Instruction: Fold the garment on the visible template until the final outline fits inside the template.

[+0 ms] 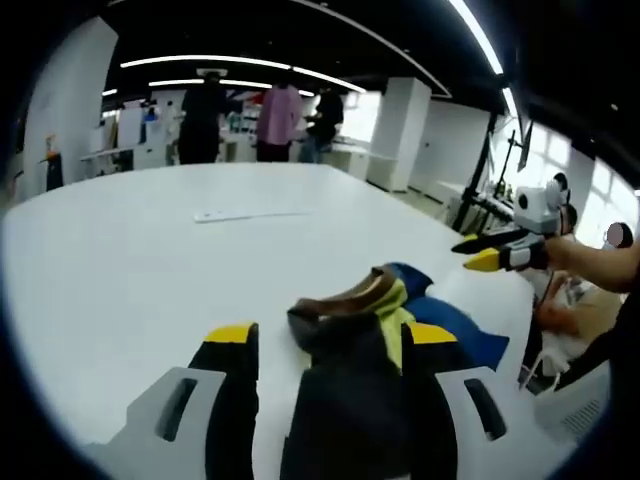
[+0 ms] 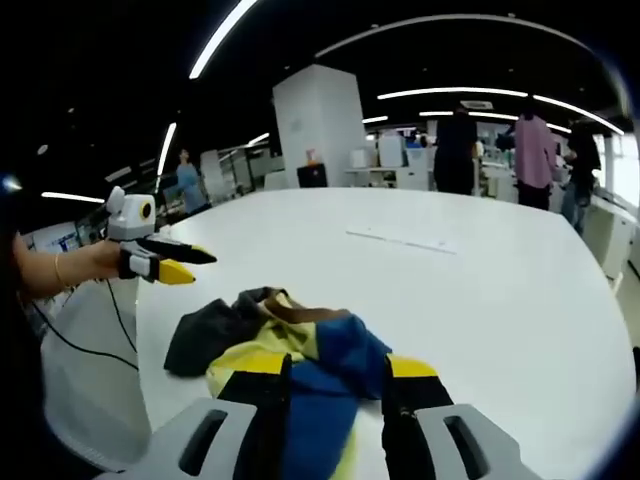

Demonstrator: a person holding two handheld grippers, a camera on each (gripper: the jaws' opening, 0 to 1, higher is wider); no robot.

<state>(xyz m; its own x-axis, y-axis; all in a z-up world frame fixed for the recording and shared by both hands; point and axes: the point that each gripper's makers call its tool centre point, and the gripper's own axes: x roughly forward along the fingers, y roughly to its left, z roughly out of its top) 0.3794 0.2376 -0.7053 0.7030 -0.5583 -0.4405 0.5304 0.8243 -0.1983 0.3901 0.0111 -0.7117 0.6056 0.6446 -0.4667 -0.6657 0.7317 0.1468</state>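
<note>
With both your left gripper (image 1: 330, 345) and right gripper (image 2: 335, 375) clamped on the bunched garment (image 2: 275, 340) lying on the white table (image 2: 480, 290), treat it as light, limp cloth that slumps, so grip hems or corners, not middle folds.

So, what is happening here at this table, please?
A person holds a two-jaw gripper in each hand over a white table. A crumpled garment in black, yellow, blue and brown lies bunched on it, not yet folded flat. In the left gripper view the left gripper has the dark fabric between its jaws; in the right gripper view the right gripper has the blue part between its jaws. A strip of paper lies farther back. People stand in the background.
</note>
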